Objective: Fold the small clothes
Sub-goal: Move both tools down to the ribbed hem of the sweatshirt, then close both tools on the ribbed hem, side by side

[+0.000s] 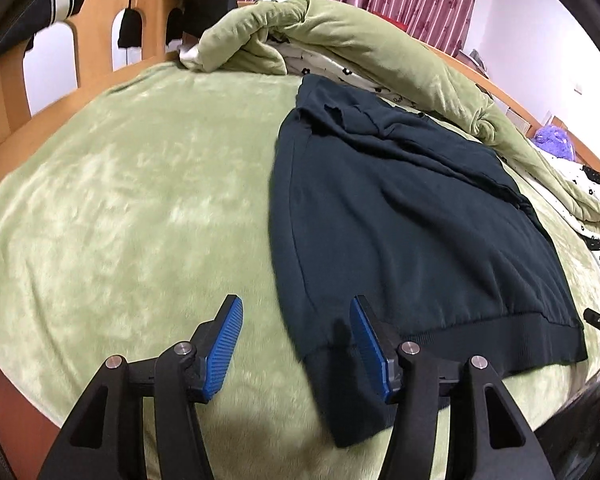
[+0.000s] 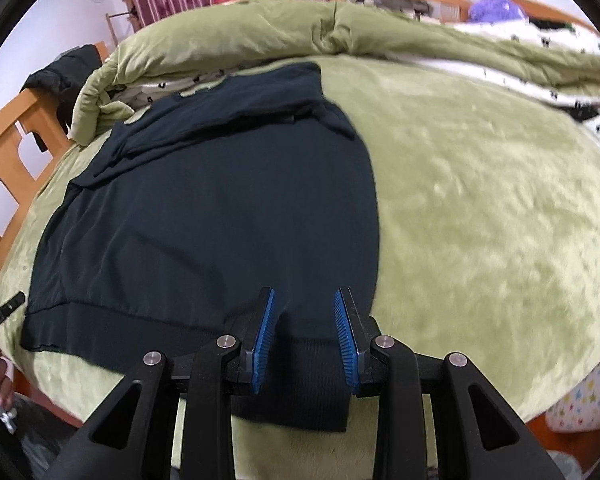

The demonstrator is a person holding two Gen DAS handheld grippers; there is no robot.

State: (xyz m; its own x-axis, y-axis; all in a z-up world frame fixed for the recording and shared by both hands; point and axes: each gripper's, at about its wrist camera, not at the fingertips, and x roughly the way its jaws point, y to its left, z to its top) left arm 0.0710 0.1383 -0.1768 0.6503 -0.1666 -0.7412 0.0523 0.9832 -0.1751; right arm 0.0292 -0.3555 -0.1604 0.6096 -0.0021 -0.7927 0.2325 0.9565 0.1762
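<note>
Green blanket point(image 1: 120, 200) carries dark sweater point(image 1: 400, 220) (sleeves tucked, hidden).

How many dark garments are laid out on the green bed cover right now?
1: the dark sweater lies flat on the green bed cover, hem toward both grippers. More clothes may be hidden under the rolled quilt behind it.

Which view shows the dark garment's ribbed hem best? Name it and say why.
The left wrist view: the ribbed hem of the dark garment runs nearly unbroken across the green blanket, with only its near corner behind a finger. In the right wrist view the right gripper covers much of it.
</note>
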